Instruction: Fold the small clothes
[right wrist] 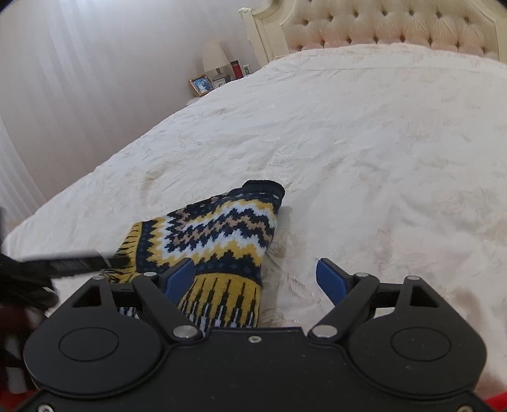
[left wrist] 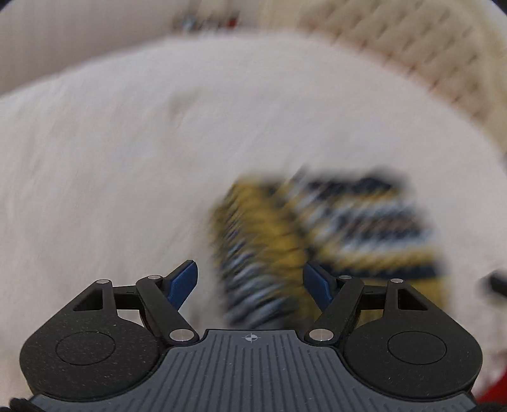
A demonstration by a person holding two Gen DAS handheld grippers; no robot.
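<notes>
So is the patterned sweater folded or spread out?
Partly folded: the sweater lies bunched and narrow on the bedspread, not spread flat.

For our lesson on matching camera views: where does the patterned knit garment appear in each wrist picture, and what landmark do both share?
Left wrist: the patterned knit garment sits blurred, right of centre, just beyond the open fingers.
Right wrist: it lies lower centre-left, running under the left finger.
Shared landmark: the tufted headboard, top right in both.
</notes>
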